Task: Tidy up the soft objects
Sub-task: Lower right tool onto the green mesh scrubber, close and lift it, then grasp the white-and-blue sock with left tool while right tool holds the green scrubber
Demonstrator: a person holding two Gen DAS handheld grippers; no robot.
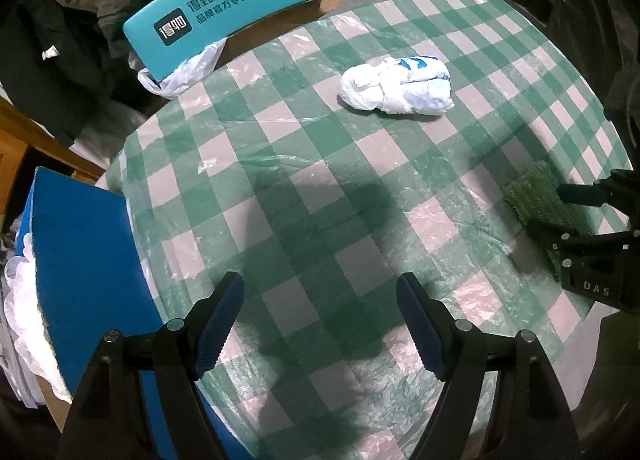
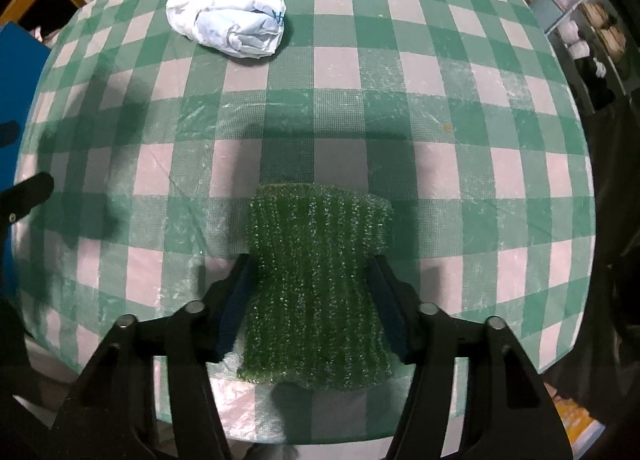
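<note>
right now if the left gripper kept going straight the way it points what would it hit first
Most likely the bare green and white checked tablecloth just ahead of the open left gripper. Nothing lies between its fingers; the crumpled white and blue plastic bag sits farther off, though depth is unclear.

A piece of fake turf (image 2: 318,288) lies on the tabletop (image 2: 420,108) near its front edge, pinched in at the middle between the jaws of the right gripper (image 2: 312,300). Behind it and off to the left, well apart, a crumpled plastic bag (image 2: 228,20) lies on the tabletop. In the left wrist view the left gripper (image 1: 320,326) hangs over a bare stretch of tabletop, with the turf well to its right and the bag beyond it, further back. A chair back (image 1: 224,8) stands behind the tabletop's far left edge, with another bag (image 1: 180,74) beneath it. A box (image 1: 84,256) sits just beside the tabletop's left edge.
</note>
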